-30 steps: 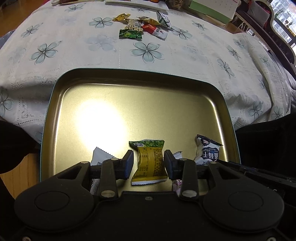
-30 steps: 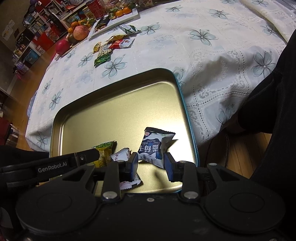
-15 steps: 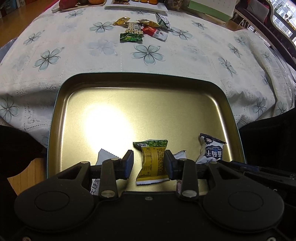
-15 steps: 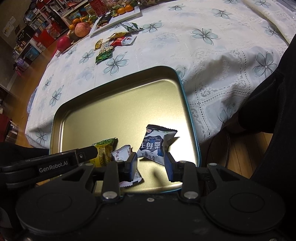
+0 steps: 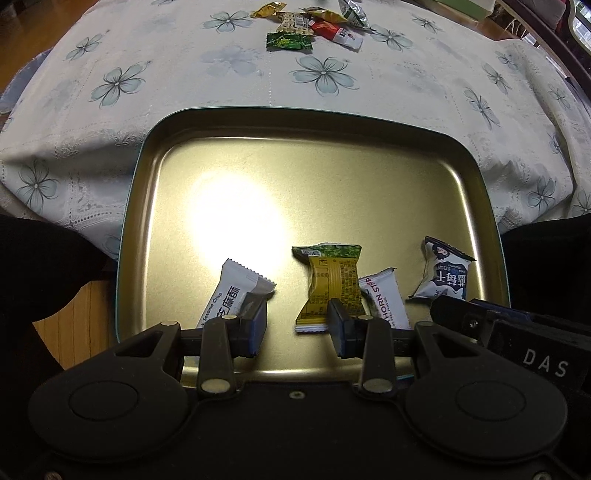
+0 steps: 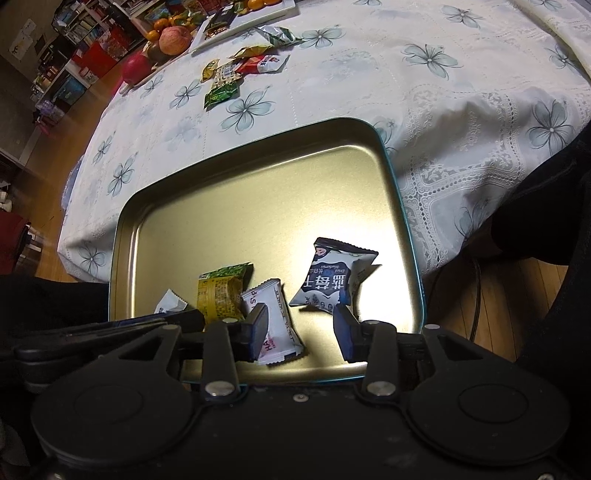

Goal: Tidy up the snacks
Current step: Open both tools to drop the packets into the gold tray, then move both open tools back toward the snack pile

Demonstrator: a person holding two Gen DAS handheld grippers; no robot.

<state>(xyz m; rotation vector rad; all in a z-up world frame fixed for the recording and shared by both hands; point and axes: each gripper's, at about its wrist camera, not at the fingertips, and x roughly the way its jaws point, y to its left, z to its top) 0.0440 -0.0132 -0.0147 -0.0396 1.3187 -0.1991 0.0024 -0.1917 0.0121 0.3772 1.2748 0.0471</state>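
Lying lengthwise away from the released right hand-held gripper [image 6: 301, 332], the navy packet [image 6: 330, 280] rests loose.

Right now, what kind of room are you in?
Probably a home dining or living room. A flower-print lace tablecloth covers the table, a white platter of fruit sits at its far end, and cluttered shelves stand over a wooden floor.

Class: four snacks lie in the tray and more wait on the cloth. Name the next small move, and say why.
Probably lift the right tongs clear of the tray toward the loose snacks on the cloth. Its jaws have just been opening and grip nothing; the dark blue packet rests on the tray.
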